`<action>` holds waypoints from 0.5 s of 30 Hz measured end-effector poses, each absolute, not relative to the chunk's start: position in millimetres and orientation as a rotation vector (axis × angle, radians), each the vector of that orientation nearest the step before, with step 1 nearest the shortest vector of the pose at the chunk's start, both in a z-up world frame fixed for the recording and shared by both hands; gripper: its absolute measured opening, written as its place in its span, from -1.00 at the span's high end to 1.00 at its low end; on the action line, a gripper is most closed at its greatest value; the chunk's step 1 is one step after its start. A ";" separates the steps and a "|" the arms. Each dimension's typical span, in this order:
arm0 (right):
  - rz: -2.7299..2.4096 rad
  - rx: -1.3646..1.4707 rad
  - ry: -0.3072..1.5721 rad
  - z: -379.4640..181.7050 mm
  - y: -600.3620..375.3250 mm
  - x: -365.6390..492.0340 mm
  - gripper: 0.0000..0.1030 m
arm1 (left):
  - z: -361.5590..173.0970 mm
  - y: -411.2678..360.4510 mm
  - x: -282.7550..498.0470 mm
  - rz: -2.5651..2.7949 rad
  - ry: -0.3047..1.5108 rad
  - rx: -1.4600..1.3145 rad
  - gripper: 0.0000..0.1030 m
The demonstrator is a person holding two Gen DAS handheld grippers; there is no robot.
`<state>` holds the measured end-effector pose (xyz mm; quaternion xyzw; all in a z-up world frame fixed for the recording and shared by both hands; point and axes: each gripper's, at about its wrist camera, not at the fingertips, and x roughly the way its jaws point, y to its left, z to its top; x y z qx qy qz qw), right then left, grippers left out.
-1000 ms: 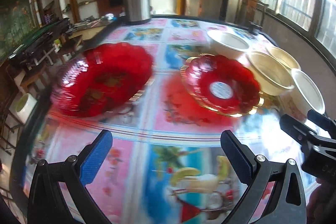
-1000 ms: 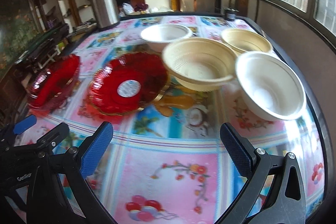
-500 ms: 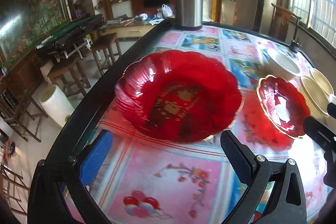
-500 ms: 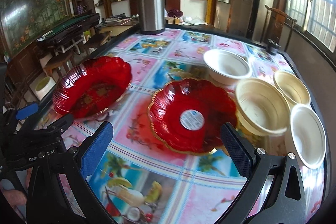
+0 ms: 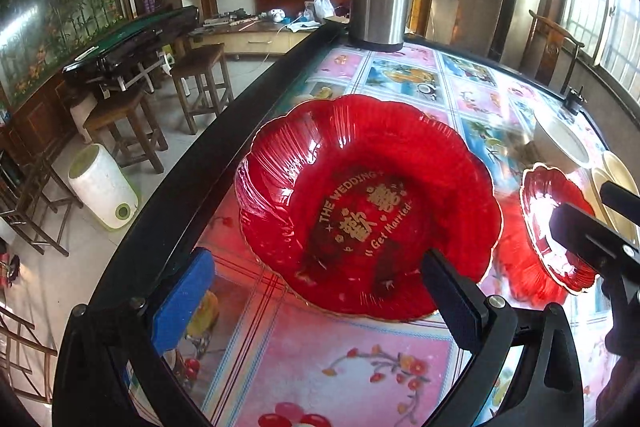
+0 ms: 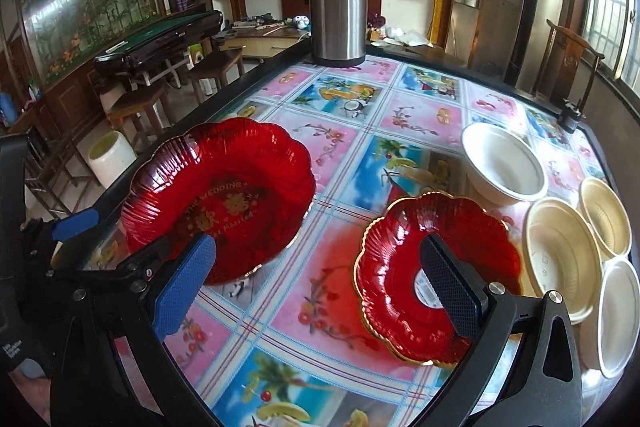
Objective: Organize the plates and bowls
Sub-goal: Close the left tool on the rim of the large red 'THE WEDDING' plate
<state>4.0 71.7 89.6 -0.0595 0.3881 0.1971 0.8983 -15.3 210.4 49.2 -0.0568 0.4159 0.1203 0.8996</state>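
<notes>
Both grippers have swung in over the plates within the last second — the left gripper (image 5: 316, 291) now frames the large red wedding plate (image 5: 368, 207), the right gripper (image 6: 320, 283) the smaller gold-rimmed red plate (image 6: 436, 275). Jaws wide apart, empty; plates flat on the table (image 6: 360, 147), so pickups look imminent.

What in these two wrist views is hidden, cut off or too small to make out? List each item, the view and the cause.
- Small red plate, left wrist view: right part hidden behind the right gripper's finger.
- Round label on that plate, right wrist view: print too small, partly behind a jaw.
- Nearest white bowl, right wrist view: cut off by the image edge.
- Large red plate, right wrist view: near rim hidden by grippers.
</notes>
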 end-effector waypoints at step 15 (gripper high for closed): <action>0.461 -0.075 0.892 80.8 96.1 56.2 -0.99 | 47.1 220.5 -4.5 0.252 0.914 -0.125 -0.99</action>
